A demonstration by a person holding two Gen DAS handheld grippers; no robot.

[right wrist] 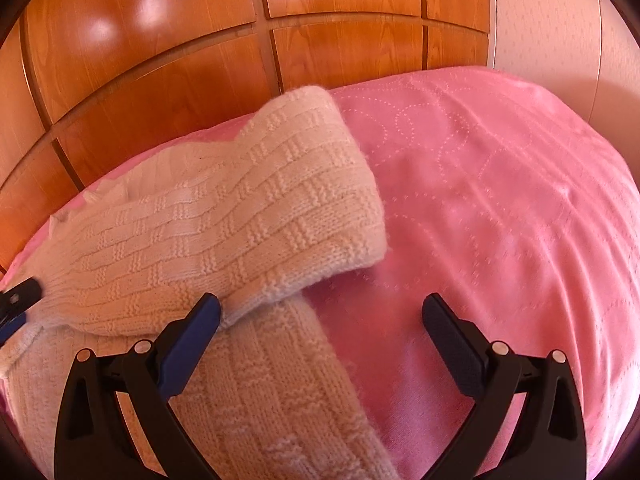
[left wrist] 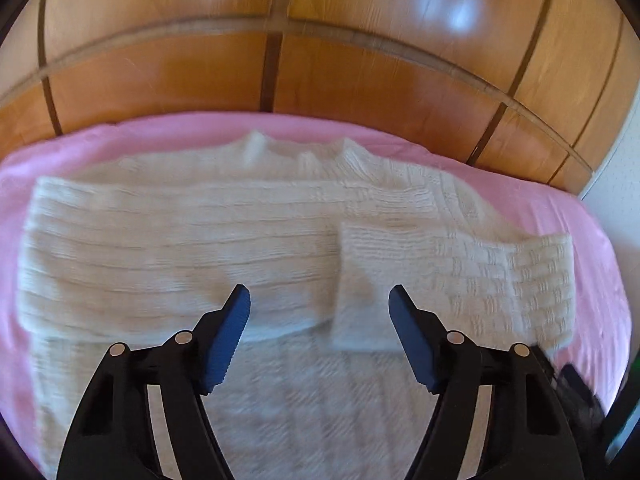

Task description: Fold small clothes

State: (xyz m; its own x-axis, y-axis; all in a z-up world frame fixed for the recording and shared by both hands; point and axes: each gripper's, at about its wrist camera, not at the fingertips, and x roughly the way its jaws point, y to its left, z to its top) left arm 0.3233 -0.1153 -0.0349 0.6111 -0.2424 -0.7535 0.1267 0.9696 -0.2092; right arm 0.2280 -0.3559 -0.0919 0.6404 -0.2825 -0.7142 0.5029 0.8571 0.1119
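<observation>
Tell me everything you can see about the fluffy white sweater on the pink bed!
The cream-white knitted sweater looks soft and woolly, with ribbed rows and a basket-weave pattern. It lies flat on the pink stitched bedspread, before the wooden panelled headboard. Both sleeves are folded across the body, one cuff resting on top. The right wrist view shows a folded sleeve bend overlapping the body. Neither open gripper holds it.

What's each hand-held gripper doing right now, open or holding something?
Left hand-held gripper: open, empty, over the cream knitted sweater.
Right hand-held gripper: open, empty, at the sweater's folded sleeve.
</observation>
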